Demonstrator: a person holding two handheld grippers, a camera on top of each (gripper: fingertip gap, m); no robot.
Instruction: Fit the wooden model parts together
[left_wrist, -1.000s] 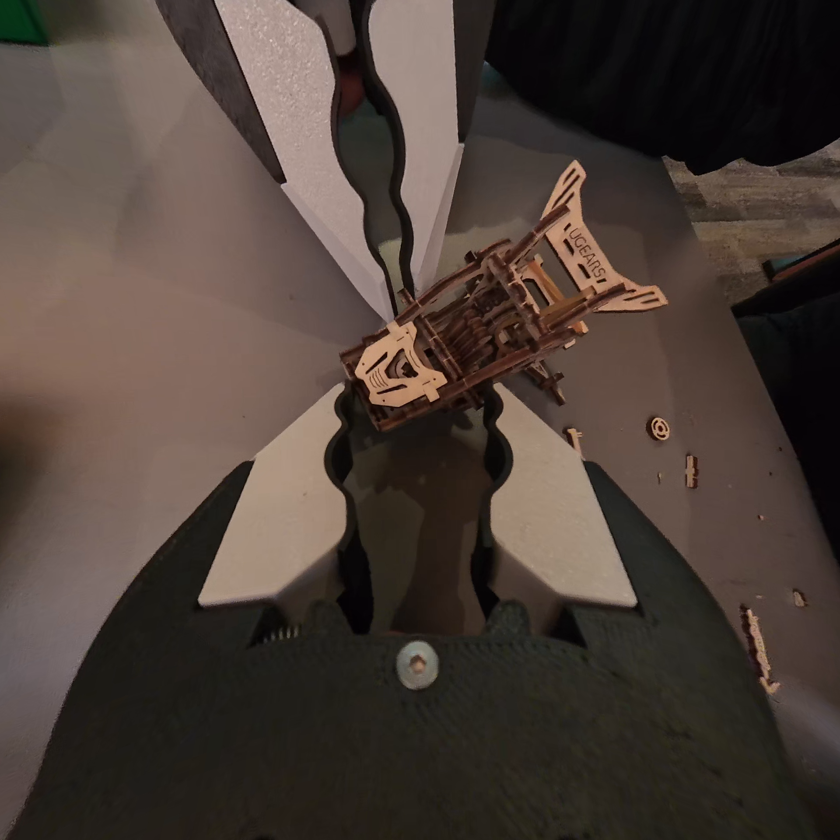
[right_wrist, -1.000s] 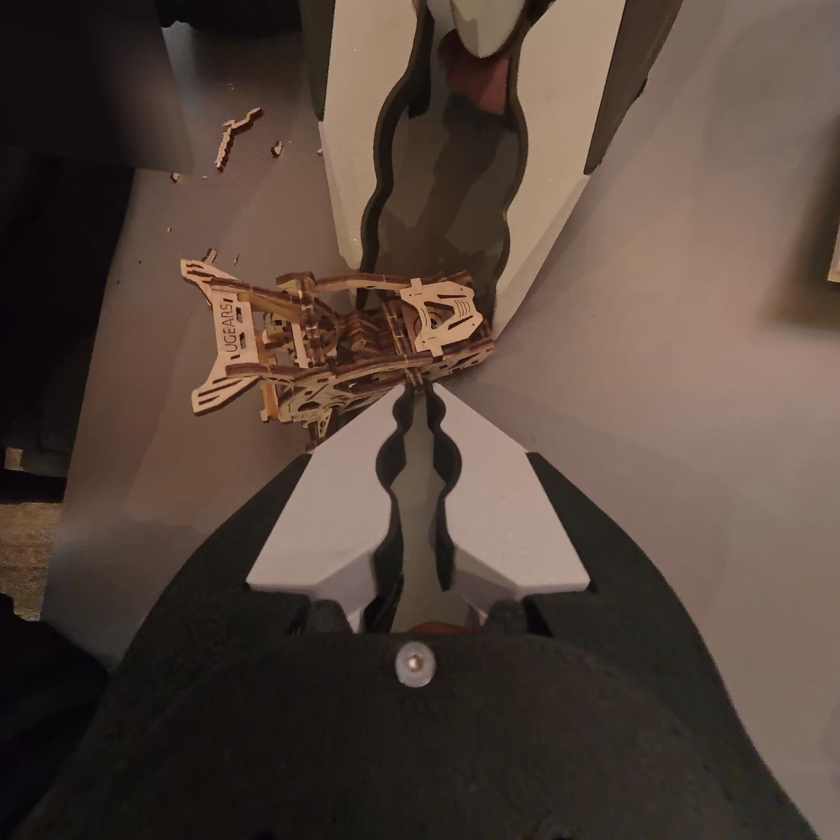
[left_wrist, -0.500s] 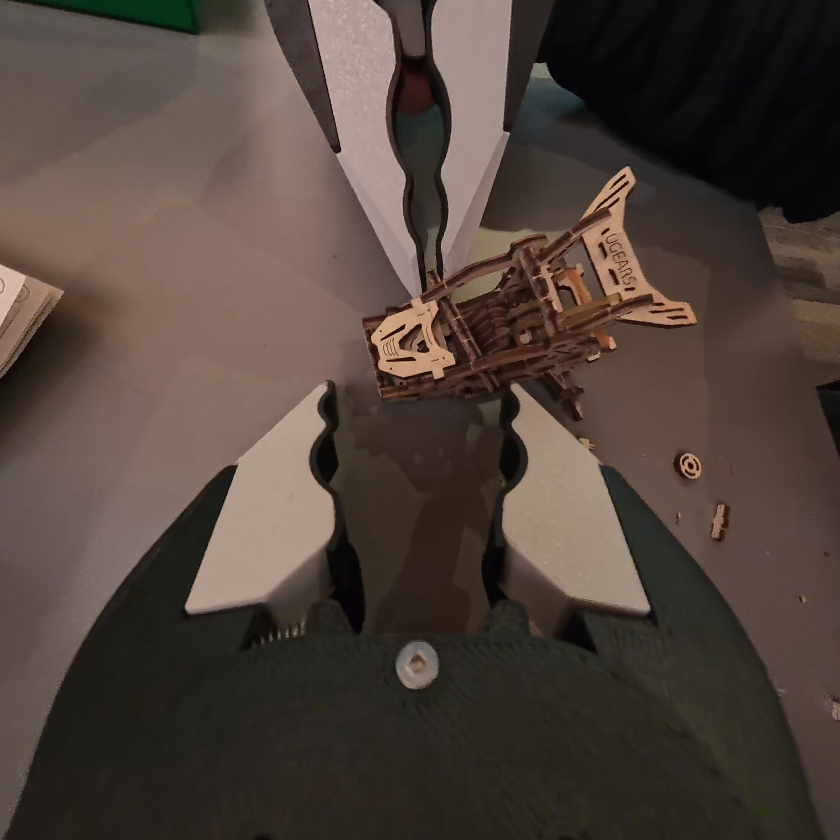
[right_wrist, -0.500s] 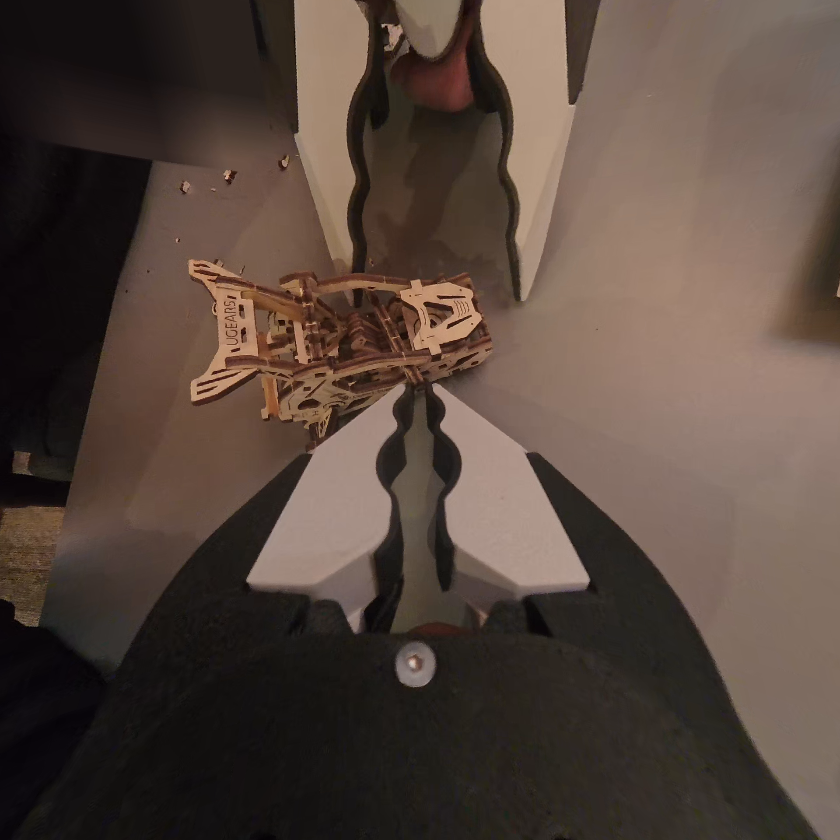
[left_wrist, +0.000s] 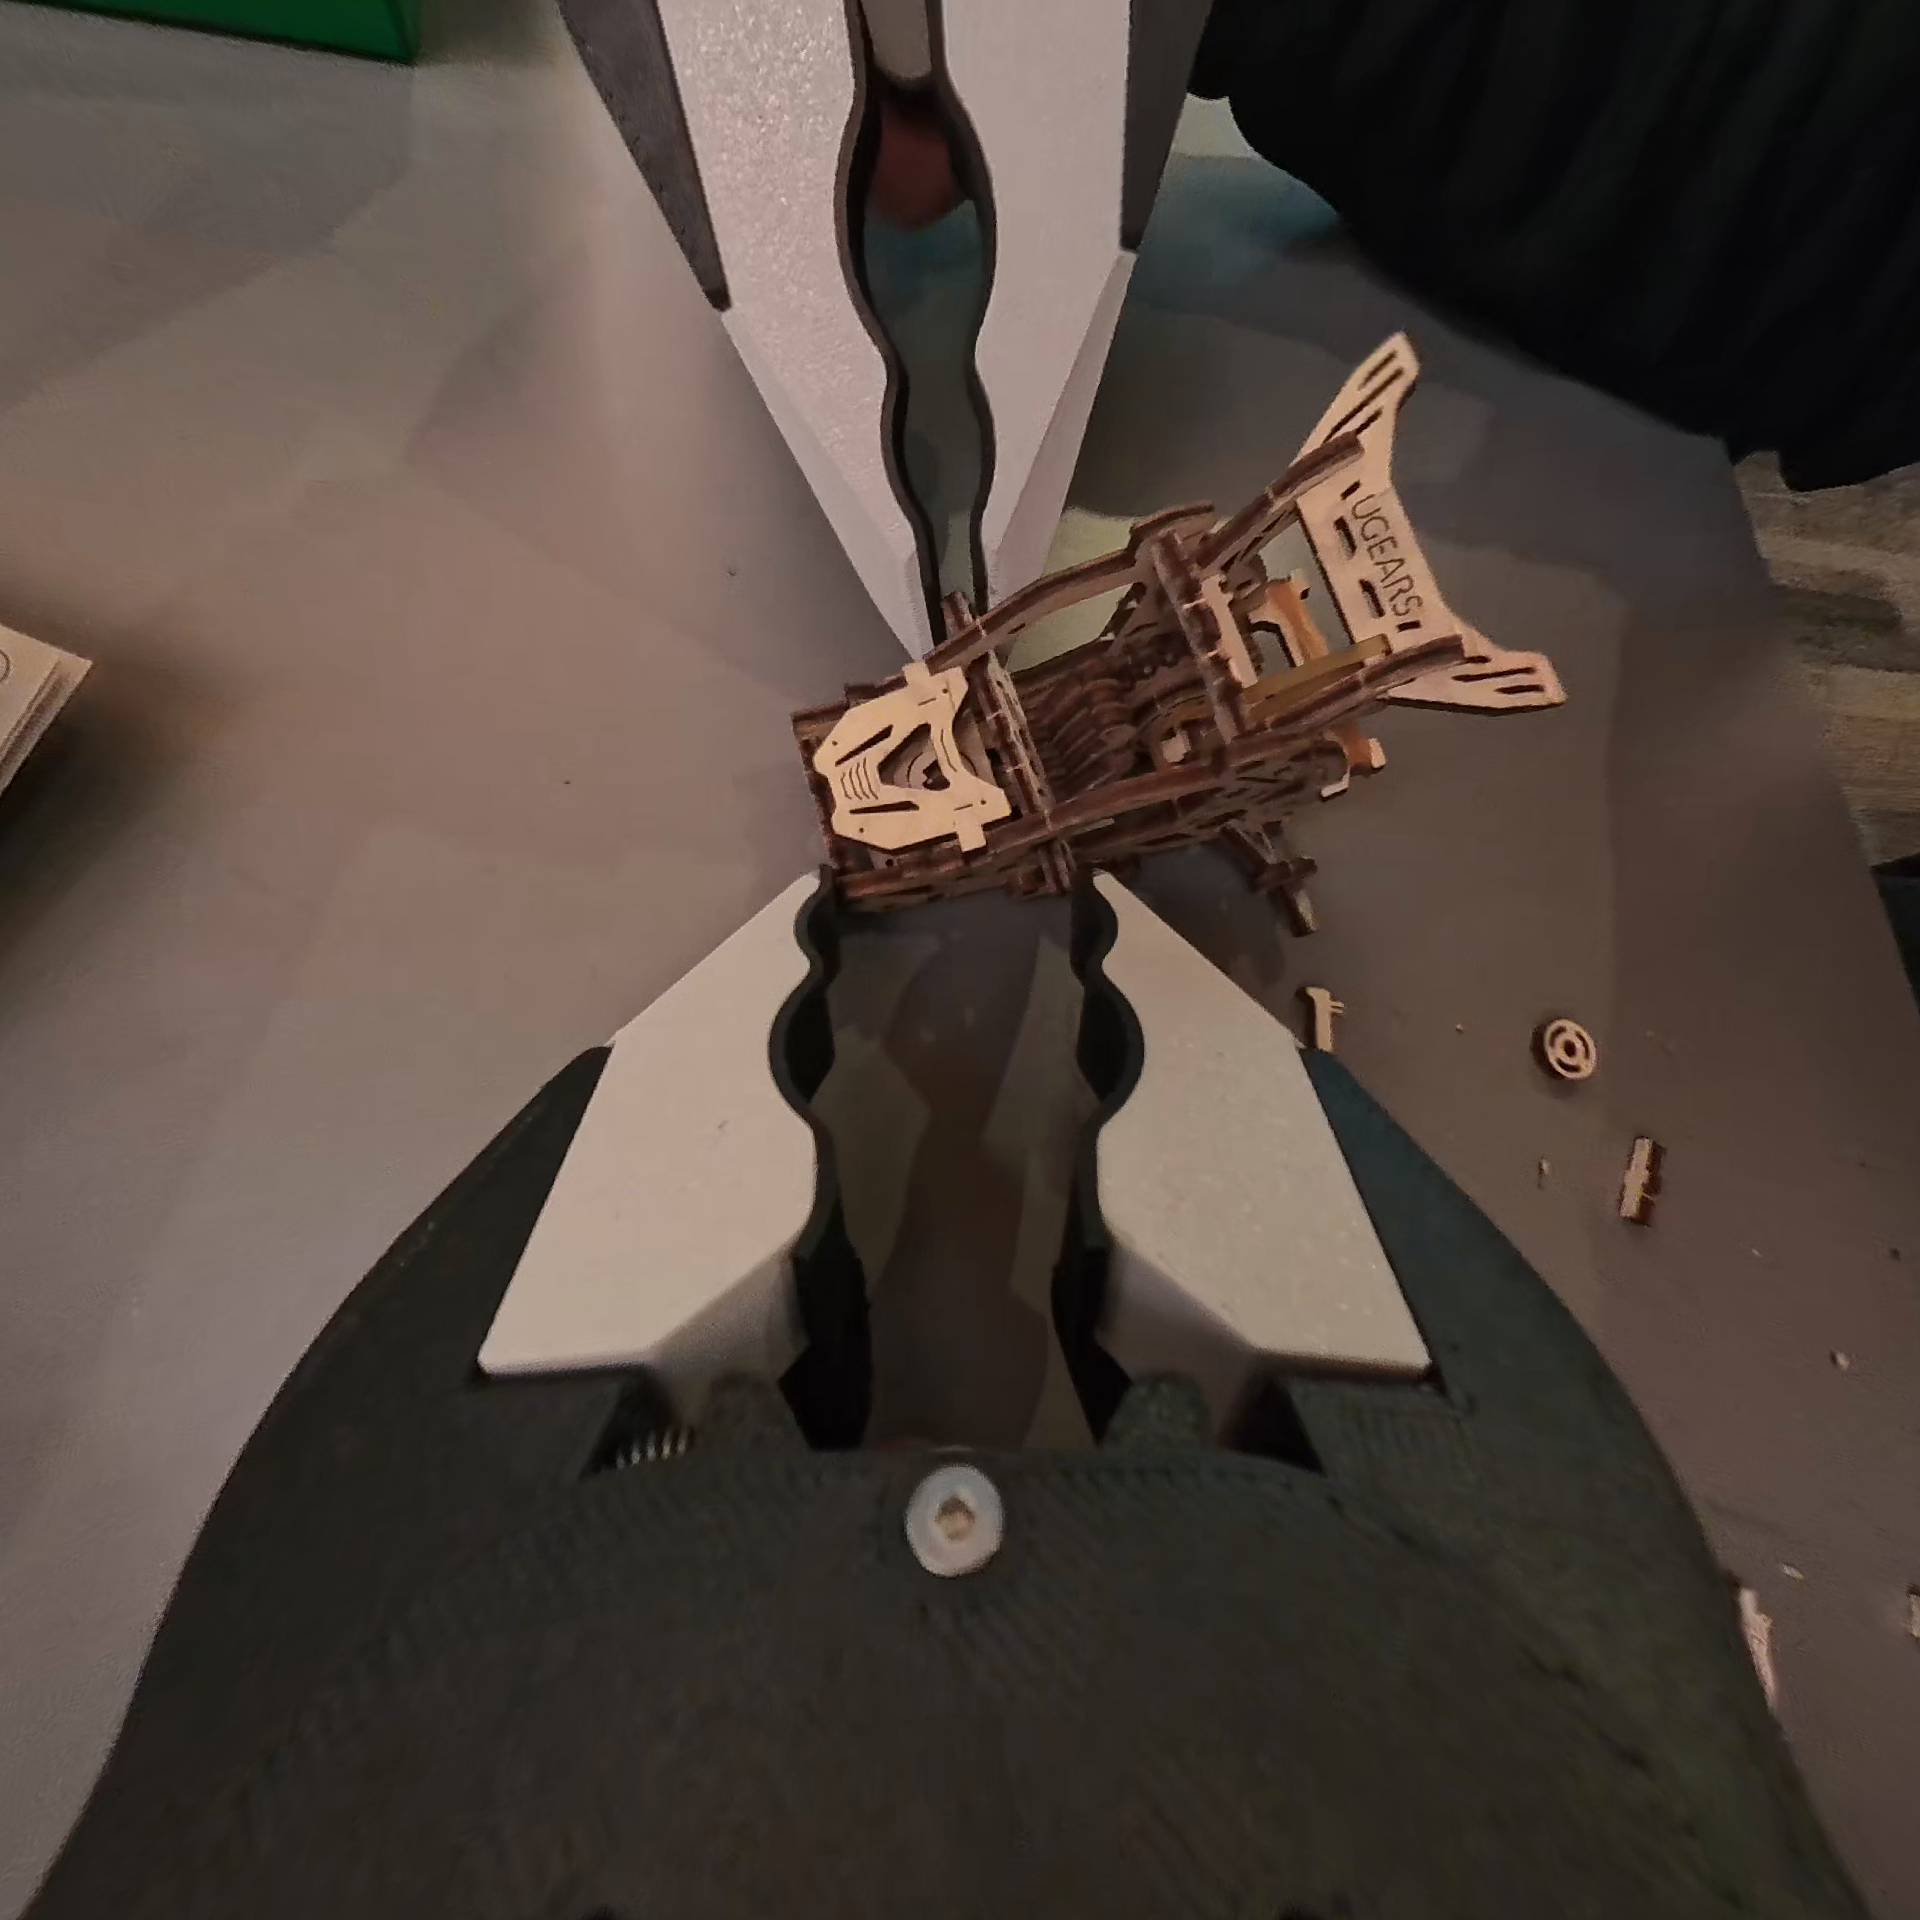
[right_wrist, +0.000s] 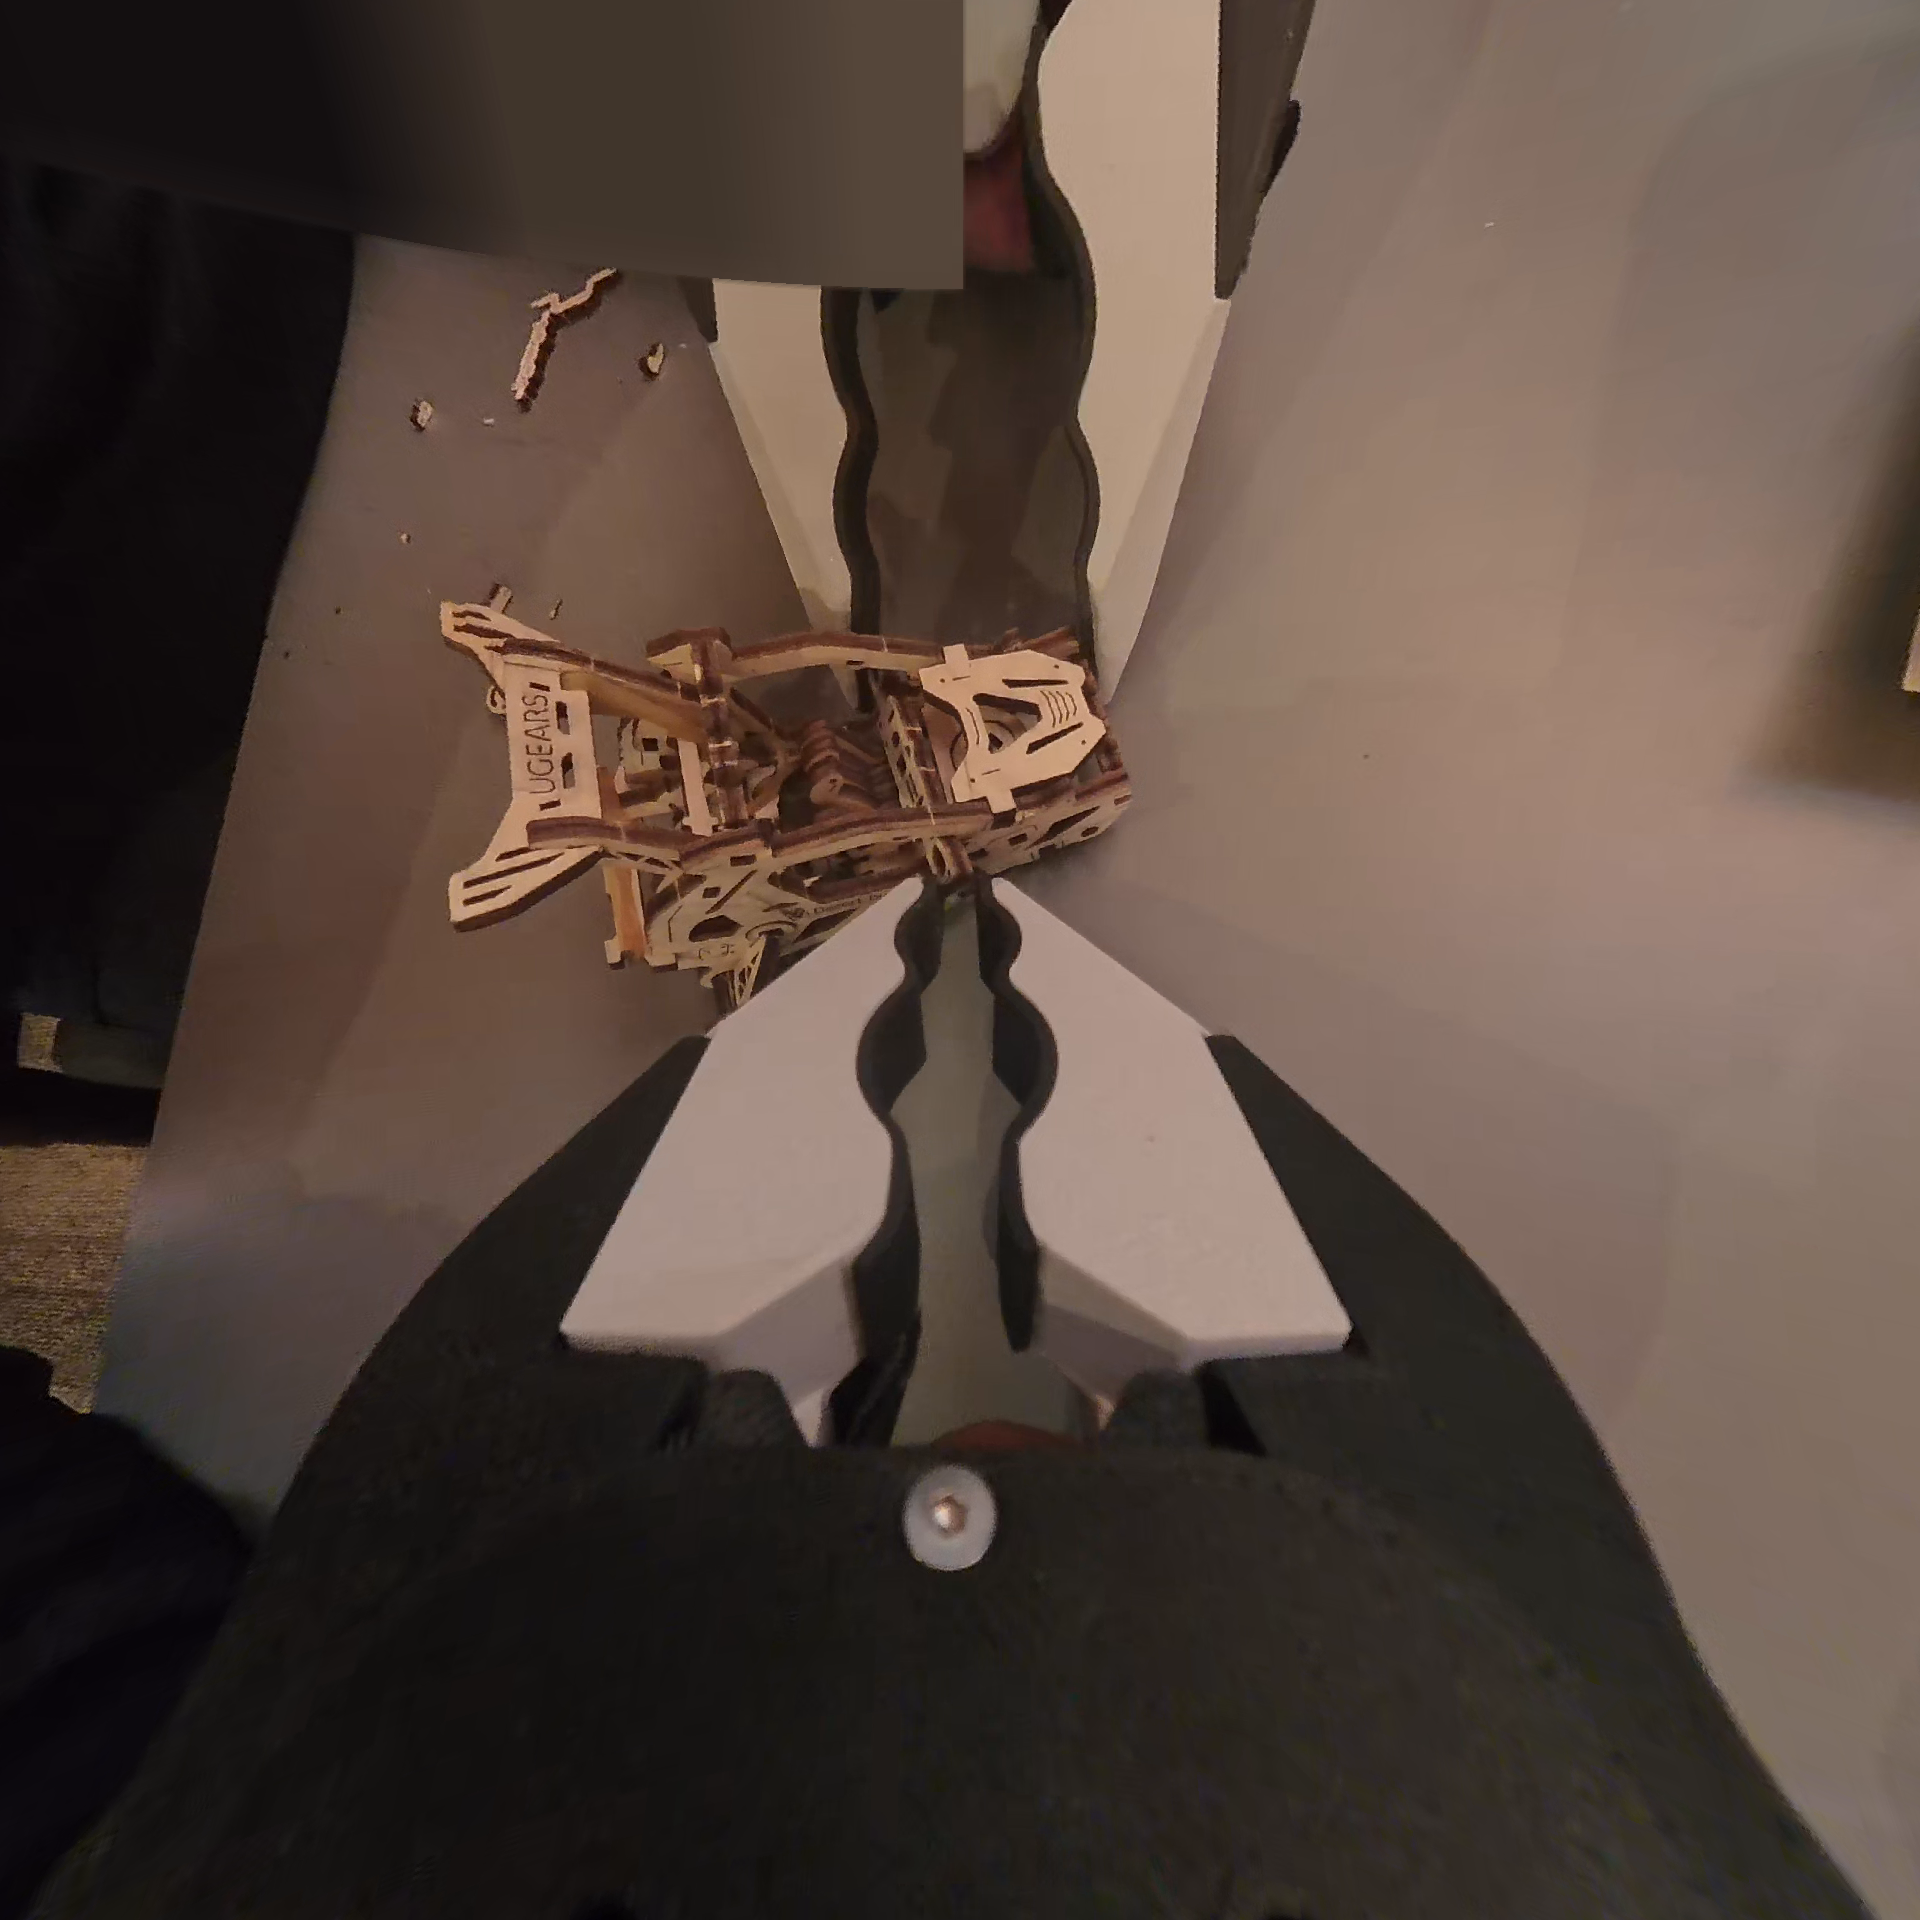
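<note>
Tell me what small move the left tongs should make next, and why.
Probably close the left tongs on the model: they stand open, tips flanking its near end, while the right tongs pinch its far edge, so it is held from one side only.

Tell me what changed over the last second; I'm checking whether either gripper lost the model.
The left gripper backed off from the wooden model's front end with its jaws wider, then came back in and narrowed them around that end; whether it grips yet I cannot tell. The right gripper stayed shut on the model's side edge. The loose wooden bits lie where they were on the table.
</note>
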